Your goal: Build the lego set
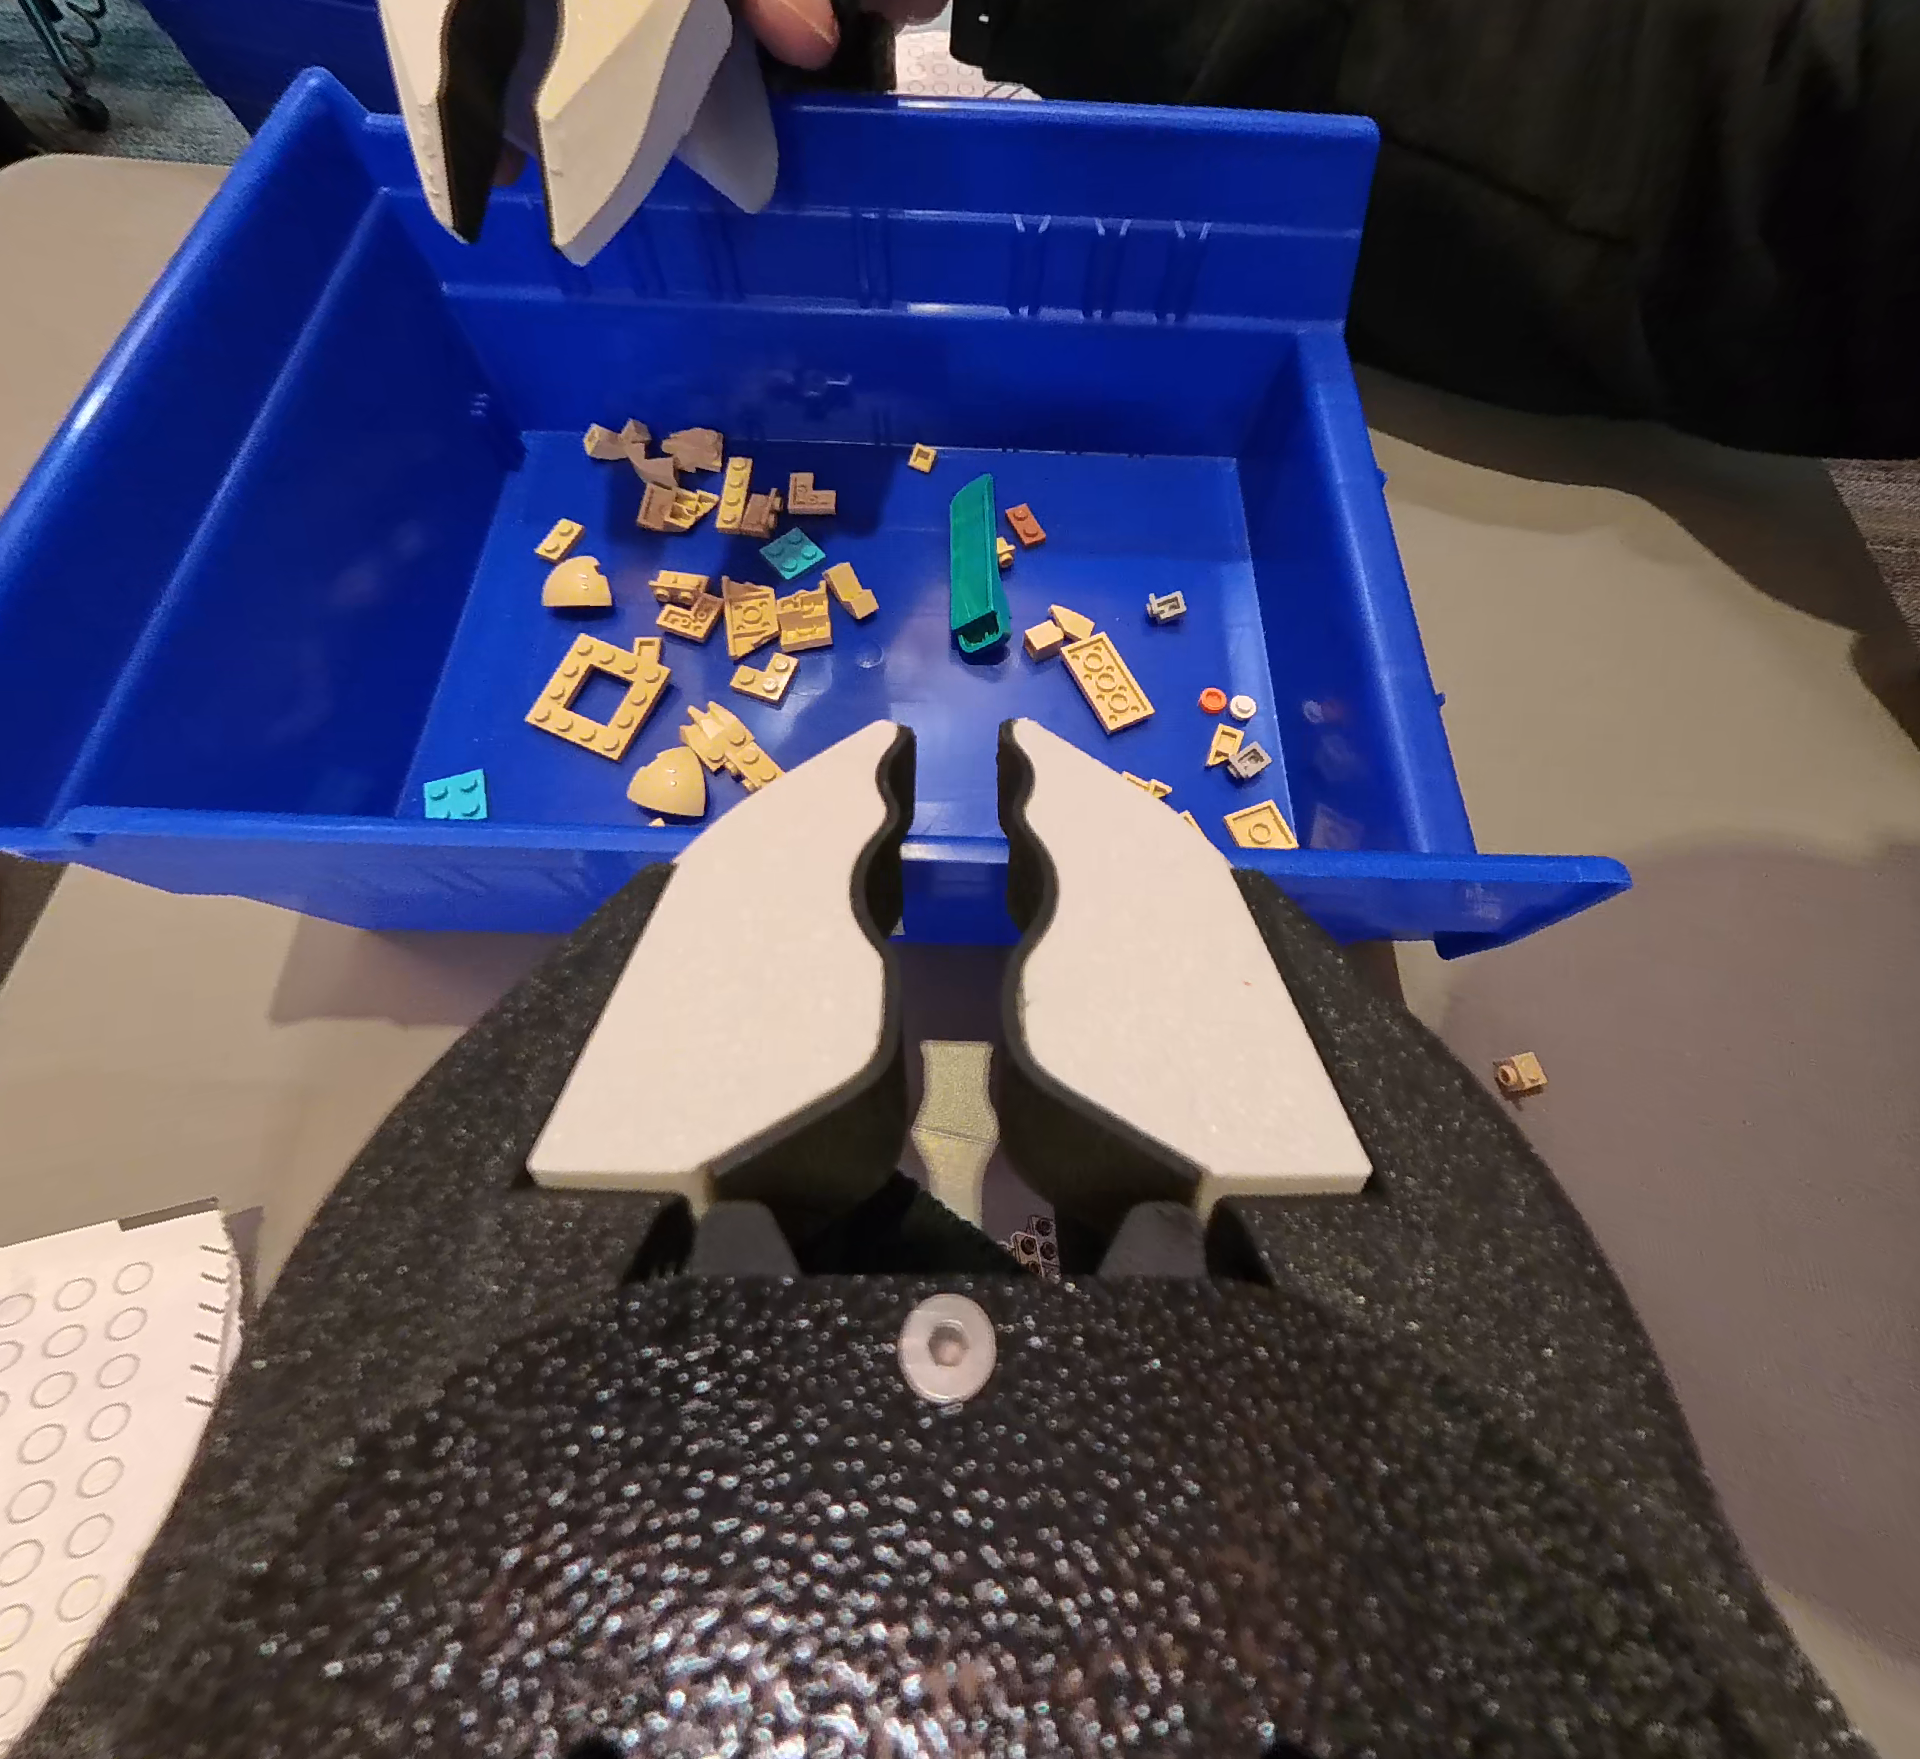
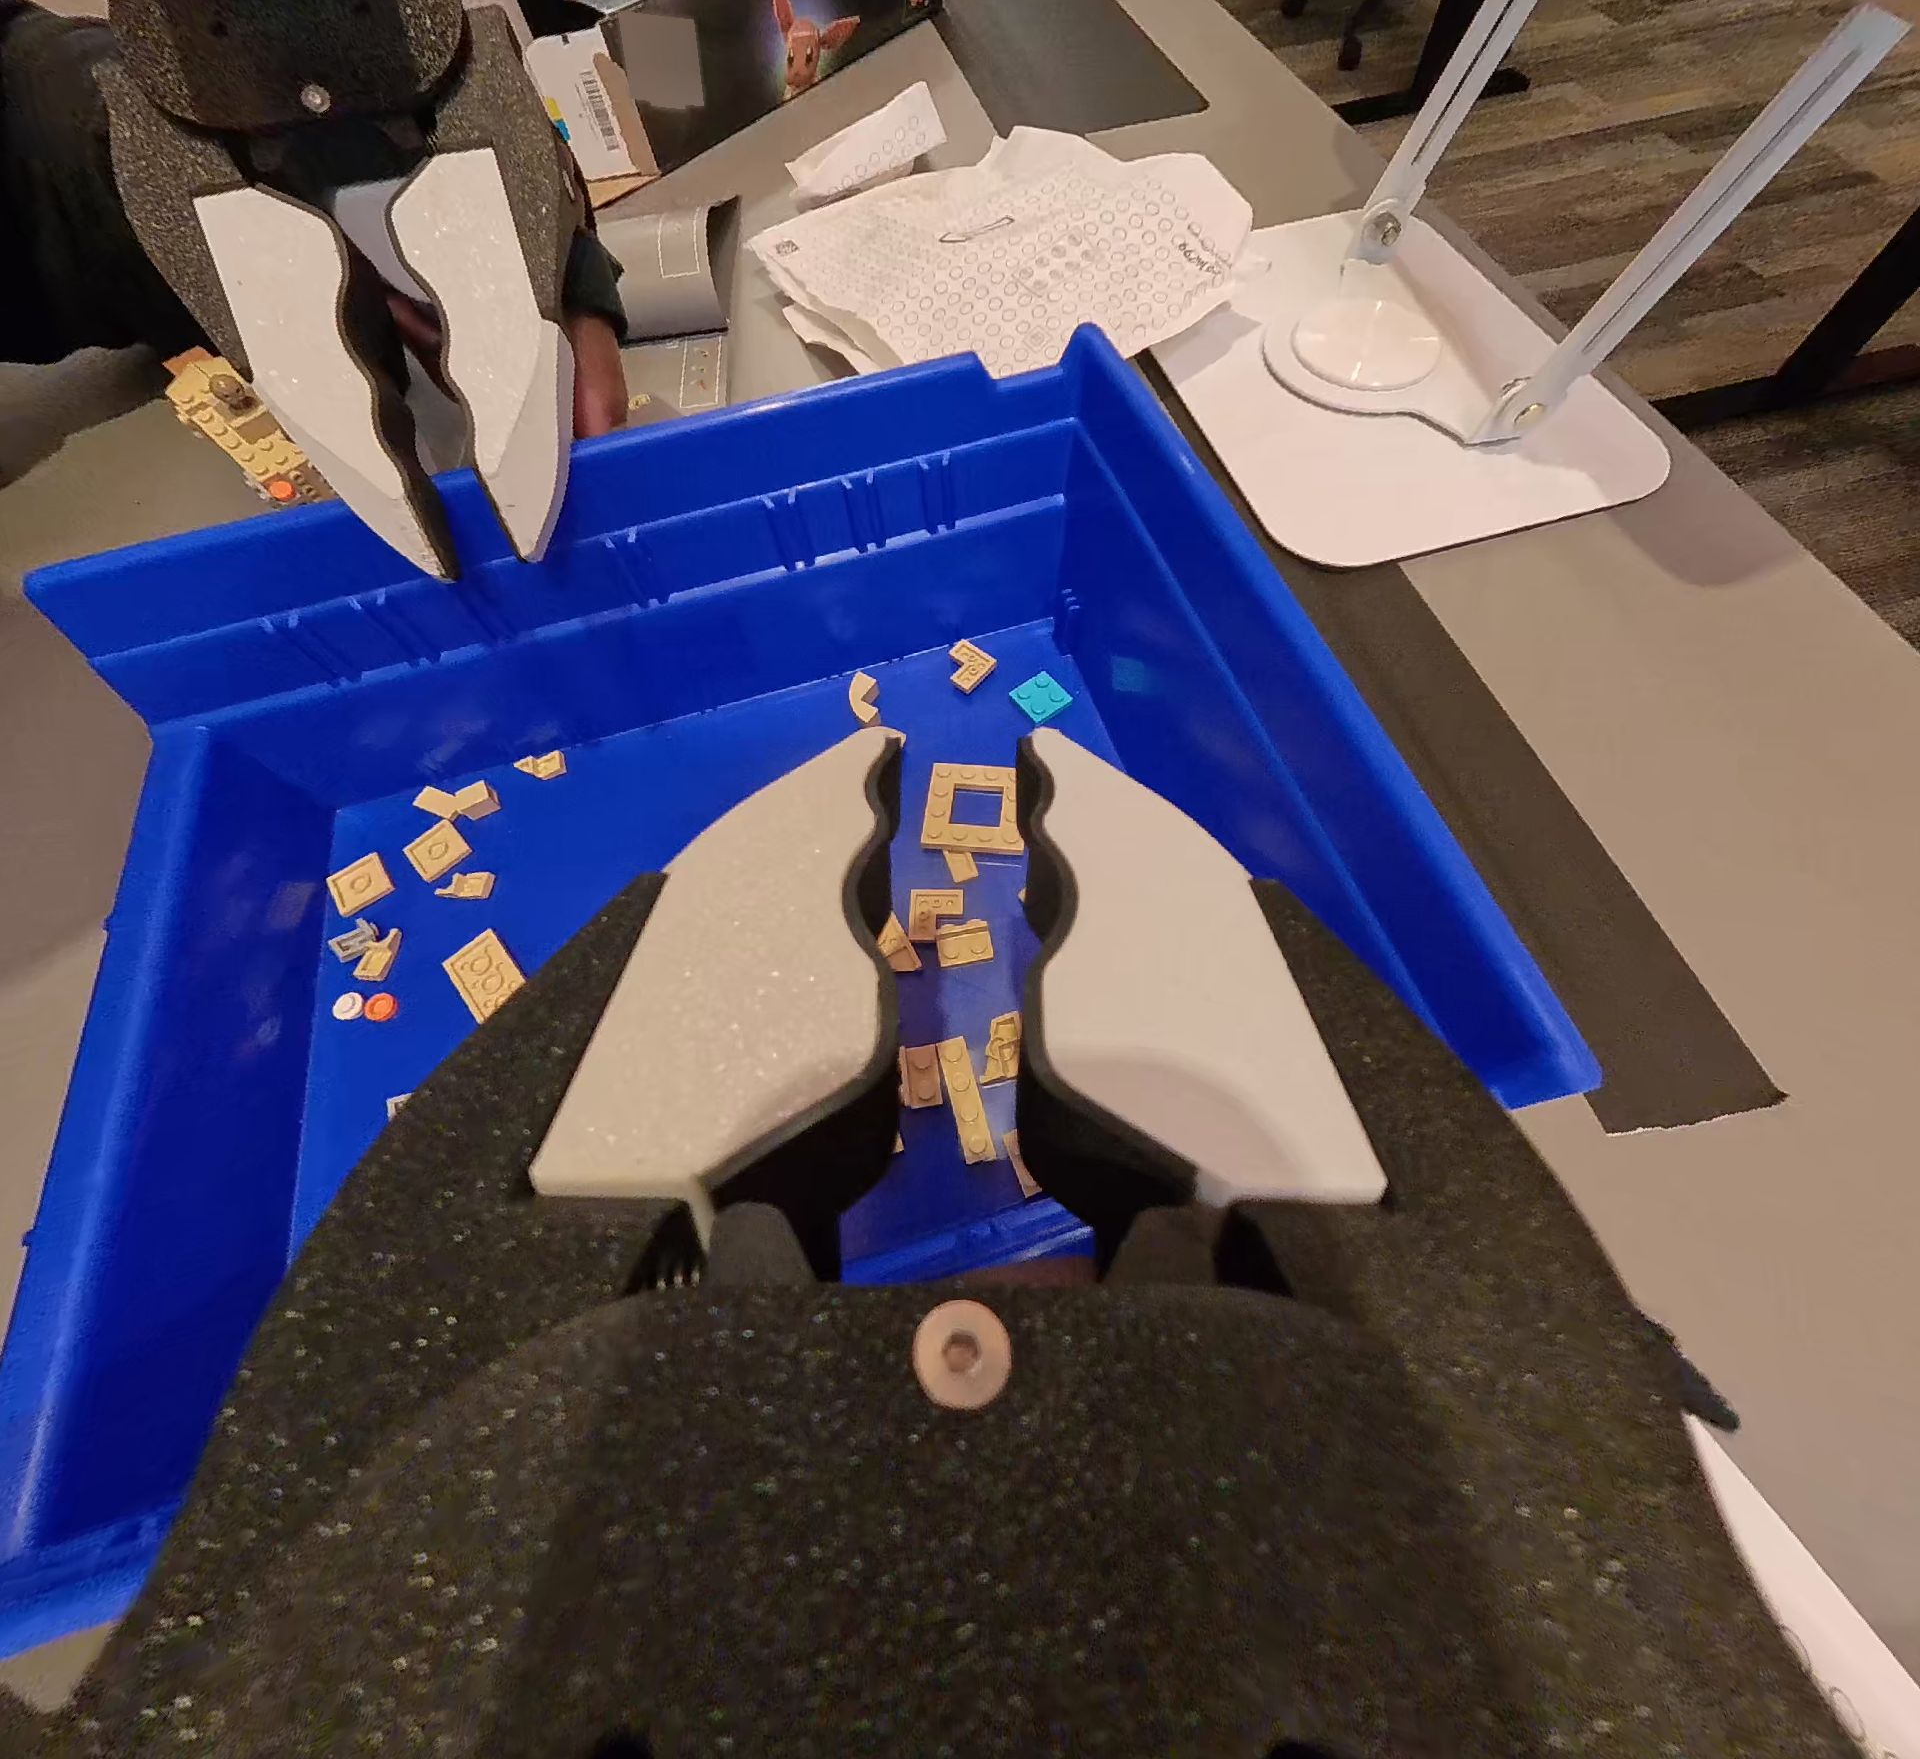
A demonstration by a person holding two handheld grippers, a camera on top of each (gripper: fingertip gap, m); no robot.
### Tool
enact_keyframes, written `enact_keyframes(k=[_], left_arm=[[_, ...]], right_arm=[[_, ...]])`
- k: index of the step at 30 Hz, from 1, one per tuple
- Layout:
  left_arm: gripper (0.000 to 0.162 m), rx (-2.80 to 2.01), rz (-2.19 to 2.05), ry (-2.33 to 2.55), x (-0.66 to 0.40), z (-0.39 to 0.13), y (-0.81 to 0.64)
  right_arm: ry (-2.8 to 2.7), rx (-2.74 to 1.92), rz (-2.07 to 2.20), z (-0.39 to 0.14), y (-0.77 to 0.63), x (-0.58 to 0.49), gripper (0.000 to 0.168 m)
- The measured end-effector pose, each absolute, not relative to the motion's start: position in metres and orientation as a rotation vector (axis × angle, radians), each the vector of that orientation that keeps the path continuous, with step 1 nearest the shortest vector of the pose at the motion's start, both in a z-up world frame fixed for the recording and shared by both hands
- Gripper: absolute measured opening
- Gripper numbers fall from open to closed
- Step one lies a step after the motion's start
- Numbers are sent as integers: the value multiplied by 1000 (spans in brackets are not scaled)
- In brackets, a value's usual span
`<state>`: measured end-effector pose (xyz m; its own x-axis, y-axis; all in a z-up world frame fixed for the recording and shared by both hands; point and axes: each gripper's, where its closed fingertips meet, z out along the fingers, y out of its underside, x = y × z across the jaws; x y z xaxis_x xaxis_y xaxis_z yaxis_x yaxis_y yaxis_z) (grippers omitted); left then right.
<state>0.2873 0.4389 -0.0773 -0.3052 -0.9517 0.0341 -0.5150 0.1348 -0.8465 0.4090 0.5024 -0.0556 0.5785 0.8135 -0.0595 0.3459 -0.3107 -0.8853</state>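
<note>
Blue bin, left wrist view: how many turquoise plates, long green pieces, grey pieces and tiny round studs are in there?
Turquoise plates: 2
Long green piece: 1
Grey pieces: 2
Round studs: 2
Total: 7

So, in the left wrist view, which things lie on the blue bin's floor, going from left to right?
Turquoise plate → tan square frame plate → green long piece → tan plate with holes → orange round stud → white round stud.

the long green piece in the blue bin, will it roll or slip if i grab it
The long green piece lies flat among loose tan plates, so it probably won't roll. Its glossy plastic may slip between the fingers. It looks rigid and light, so likely it slides on the bin floor when nudged.
</note>
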Motion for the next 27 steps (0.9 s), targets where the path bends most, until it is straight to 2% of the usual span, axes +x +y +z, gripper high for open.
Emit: enact_keyframes(k=[27], left_arm=[[12,-1450,-1087,1858,288,-77,440]], right_arm=[[-905,-1911,706,-57,503,409,25]])
